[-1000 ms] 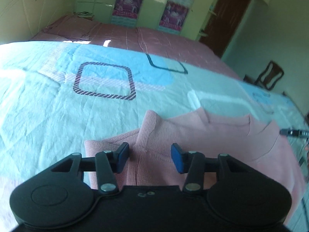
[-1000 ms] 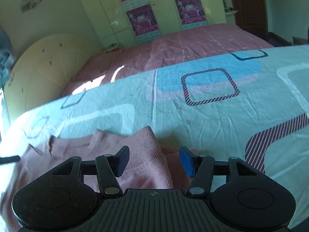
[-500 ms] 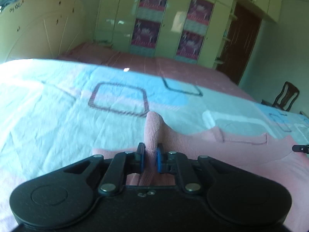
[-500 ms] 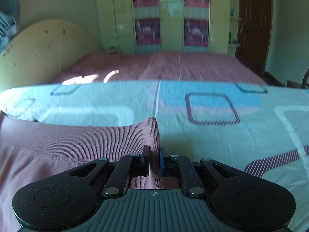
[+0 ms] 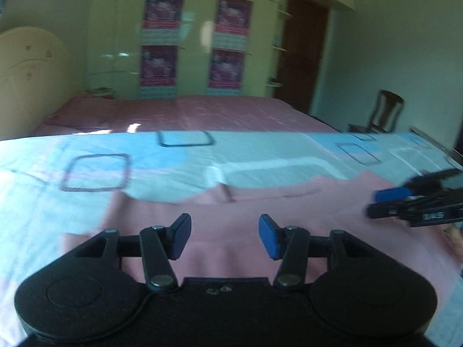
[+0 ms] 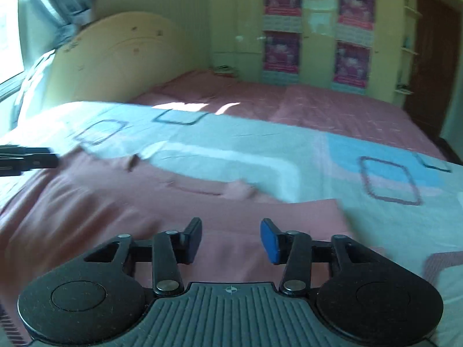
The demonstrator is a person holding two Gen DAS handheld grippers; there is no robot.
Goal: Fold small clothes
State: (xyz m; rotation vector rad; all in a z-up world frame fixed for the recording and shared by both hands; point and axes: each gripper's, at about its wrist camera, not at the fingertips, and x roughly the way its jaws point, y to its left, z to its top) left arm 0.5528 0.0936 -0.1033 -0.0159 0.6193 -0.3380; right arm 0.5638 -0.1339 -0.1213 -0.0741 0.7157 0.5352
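Observation:
A pink knit top point(image 5: 231, 211) lies spread flat on the patterned bedsheet; it also shows in the right wrist view point(image 6: 144, 211). My left gripper point(image 5: 225, 236) is open and empty, just above the garment's near part. My right gripper point(image 6: 231, 240) is open and empty above the garment's right part. The right gripper also shows at the right edge of the left wrist view point(image 5: 373, 201). The left gripper's tips show at the left edge of the right wrist view point(image 6: 55, 158).
The light blue sheet with square patterns point(image 5: 185, 167) covers the near bed. A pink-covered bed point(image 5: 188, 112) lies behind, with a cream headboard point(image 6: 115, 63), a wardrobe with posters point(image 5: 196, 43), a brown door point(image 5: 301, 52) and a wooden chair point(image 5: 385, 112).
Both grippers were shut on pinched folds of the pink top half a second ago. Now both are open, and the top lies flat below them.

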